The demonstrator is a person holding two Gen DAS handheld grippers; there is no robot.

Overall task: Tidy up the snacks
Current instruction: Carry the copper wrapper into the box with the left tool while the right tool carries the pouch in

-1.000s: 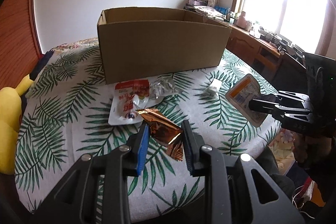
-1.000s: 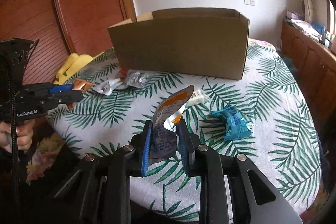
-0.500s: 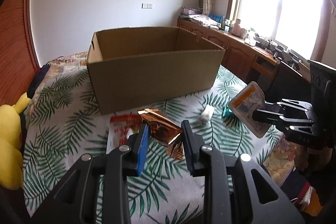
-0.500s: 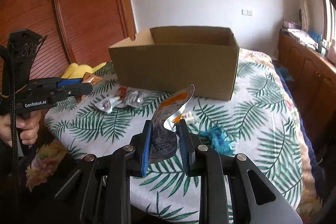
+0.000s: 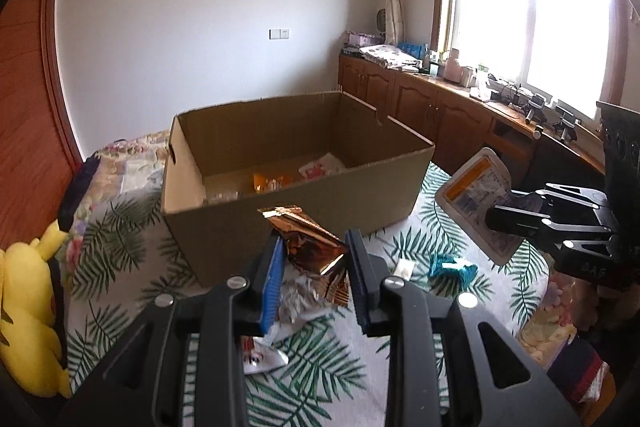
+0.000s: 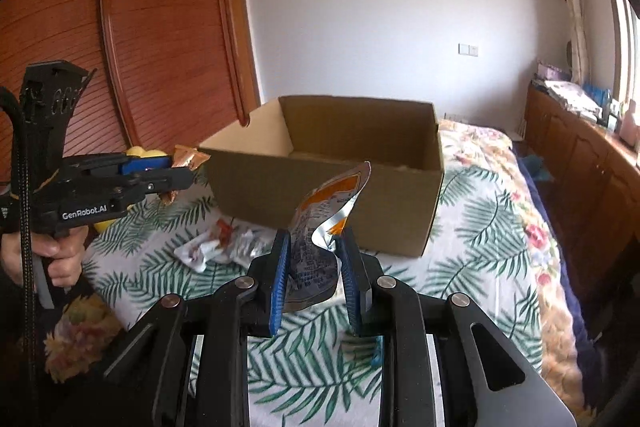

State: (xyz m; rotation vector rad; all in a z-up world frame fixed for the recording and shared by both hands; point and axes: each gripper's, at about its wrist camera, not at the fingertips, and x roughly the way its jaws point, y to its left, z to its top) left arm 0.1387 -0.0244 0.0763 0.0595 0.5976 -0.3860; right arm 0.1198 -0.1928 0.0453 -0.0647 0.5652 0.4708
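Both grippers have risen since a second ago, so I now look over the near rim into the cardboard box (image 5: 296, 187) instead of at its front wall. My left gripper (image 5: 314, 259) is clamped on a crinkled copper foil snack packet (image 5: 308, 247), held above the bed just in front of the box; the packet sticks up and forward between the blue pads. My right gripper (image 6: 314, 259) is clenched on a flat white-and-orange pouch (image 6: 320, 235), bent upright with its top corner curling toward the box. From the left wrist view that pouch sits off to the right, near the box's right corner; from the right wrist view the left gripper sits to the left of the box, a hand (image 6: 56, 259) wrapped round its handle. Inside the box I see an orange packet (image 5: 270, 181) and a white-and-pink packet (image 5: 322, 165) on the floor, plus something clear near the front wall, too blurred to name. On the leaf-print bedspread (image 5: 120, 247) below: a crumpled white-and-red wrapper (image 6: 216, 247) near the box's front, a small white sachet (image 5: 403, 268) and a teal wrapper (image 5: 452, 267) just beside it. Yellow plush toy (image 5: 28, 307) at the far left edge of the bed.
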